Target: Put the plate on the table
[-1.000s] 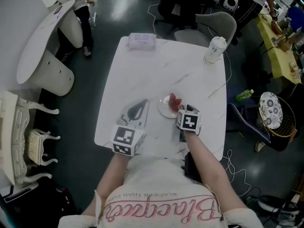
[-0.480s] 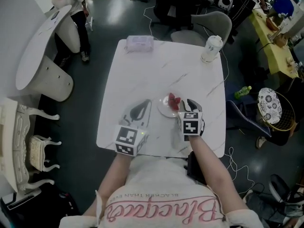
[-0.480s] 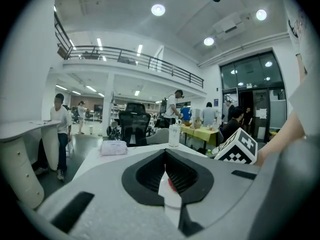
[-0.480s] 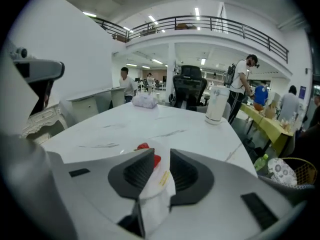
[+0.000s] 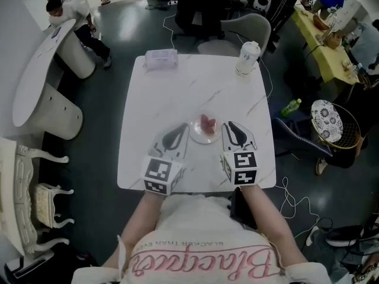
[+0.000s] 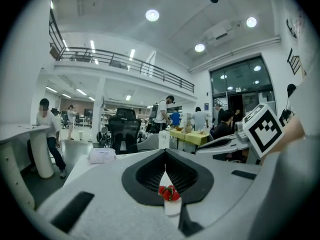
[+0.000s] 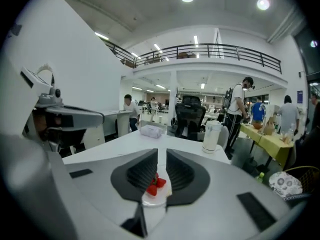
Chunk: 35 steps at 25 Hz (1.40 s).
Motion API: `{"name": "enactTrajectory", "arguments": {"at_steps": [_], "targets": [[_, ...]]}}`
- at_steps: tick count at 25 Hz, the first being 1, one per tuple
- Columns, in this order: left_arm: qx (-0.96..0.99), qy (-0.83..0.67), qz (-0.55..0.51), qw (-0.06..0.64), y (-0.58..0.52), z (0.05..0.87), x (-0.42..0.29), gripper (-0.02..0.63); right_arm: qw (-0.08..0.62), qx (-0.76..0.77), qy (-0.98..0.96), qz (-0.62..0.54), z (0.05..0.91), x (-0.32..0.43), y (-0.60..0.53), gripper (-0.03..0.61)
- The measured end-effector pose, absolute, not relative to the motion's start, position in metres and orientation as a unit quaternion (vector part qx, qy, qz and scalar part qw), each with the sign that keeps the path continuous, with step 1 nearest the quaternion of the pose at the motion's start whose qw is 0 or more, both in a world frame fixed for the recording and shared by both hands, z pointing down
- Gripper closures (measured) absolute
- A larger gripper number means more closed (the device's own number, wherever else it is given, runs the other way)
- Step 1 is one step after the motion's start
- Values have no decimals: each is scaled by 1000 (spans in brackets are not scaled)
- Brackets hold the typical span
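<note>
Two grippers are held low over the near edge of the table (image 5: 148, 99), close in front of the person. The left gripper (image 5: 181, 129) is clenched. In the left gripper view its jaw tips are seen pressed together with nothing caught between them, and the plate is glimpsed only through the slit below the tips. The right gripper (image 5: 228, 125) is released. In the right gripper view its jaws are parted by a narrow gap and nothing is gripped.

The plate (image 5: 200, 136) is set flat on the table between the two grippers. The left gripper's tip is placed at its 9 o'clock and the right gripper's tip at its 3 o'clock. Both tips are just beside the rim, and no contact can be made out. Strawberries (image 5: 206, 123) are heaped on the plate, toward its 12 o'clock side.

Farther off, at 11 o'clock from the plate, a tissue pack (image 5: 161, 58) is laid near the far left corner of the table. At 1 o'clock a lidded cup (image 5: 247, 57) is stood upright near the far right corner. Past the far edge, near 12 o'clock, a grey chair (image 5: 251, 25) is drawn up to the table. Off the table at 2 o'clock, a green bottle (image 5: 289, 107) is seen lying on the floor.
</note>
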<state>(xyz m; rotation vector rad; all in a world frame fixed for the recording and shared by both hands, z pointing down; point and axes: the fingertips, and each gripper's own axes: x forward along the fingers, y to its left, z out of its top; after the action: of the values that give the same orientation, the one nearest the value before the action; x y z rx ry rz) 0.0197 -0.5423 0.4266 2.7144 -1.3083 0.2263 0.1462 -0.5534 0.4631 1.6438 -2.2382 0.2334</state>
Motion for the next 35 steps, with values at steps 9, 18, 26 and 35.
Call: {"name": "enactTrajectory", "arguments": {"at_steps": [9,18,26,35], "targets": [[907,-419,42,5,-528,385,34,609,117,550,-827,5,374,119,-513,548],[907,-419,-10,-34,-516,331,35,609,38,564,-824,-44,315,117,-487,560],[906,-420,-19,-43,-511,326,34,609,36,573,-817,-53,313,116,-483,568],[909,-414,-13,-49,-506,324,36,609,44,575,-816,-39,319,110,-481,574]]}}
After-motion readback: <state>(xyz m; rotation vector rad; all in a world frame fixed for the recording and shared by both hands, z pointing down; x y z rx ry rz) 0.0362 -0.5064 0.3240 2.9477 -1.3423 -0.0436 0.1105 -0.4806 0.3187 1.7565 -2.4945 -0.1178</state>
